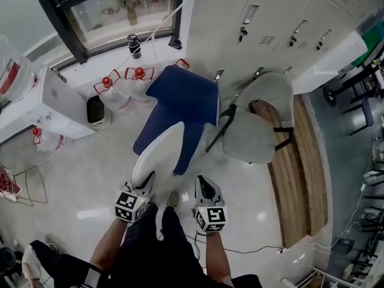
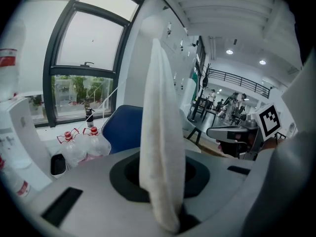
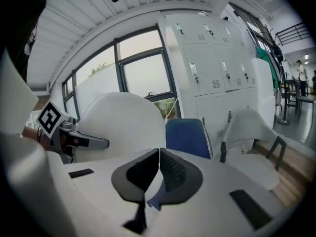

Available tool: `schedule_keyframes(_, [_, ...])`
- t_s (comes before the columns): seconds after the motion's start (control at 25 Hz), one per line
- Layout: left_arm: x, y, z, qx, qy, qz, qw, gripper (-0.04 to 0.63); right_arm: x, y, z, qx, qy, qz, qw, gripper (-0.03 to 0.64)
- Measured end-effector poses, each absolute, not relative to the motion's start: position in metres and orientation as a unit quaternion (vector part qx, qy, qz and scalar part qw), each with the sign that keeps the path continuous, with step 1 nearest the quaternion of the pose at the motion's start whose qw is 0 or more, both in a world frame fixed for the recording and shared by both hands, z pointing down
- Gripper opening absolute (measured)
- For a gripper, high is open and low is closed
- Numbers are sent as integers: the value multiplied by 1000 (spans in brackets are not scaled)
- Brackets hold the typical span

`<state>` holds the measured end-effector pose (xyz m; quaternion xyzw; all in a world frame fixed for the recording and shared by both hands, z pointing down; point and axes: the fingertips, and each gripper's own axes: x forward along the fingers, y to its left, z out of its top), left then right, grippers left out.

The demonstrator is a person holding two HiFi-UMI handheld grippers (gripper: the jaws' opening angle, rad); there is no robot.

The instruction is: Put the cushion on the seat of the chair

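Over the floor just short of the white chair (image 1: 257,138), I am holding the white cushion (image 1: 159,155), my left gripper (image 1: 146,182) clamping its edge, my right gripper (image 1: 205,186) pressing its jaws together, likely needing next to be swinging it over the seat.

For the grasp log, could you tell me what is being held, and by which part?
The left gripper pinches the cushion by its white edge; the right gripper, jaws together, seems to nip a thin blue-white corner.
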<state>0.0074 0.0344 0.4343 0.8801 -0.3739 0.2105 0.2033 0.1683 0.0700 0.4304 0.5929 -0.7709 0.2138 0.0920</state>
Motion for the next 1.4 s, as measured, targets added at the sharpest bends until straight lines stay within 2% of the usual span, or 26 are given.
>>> schedule_keyframes(0.76, [7, -18, 610, 874, -298, 223, 312, 67, 141, 25, 607, 602, -726, 305, 133, 29])
schedule_keyframes(1.4, [13, -45, 685, 862, -270, 196, 382, 67, 143, 1, 683, 605, -703, 344, 144, 29])
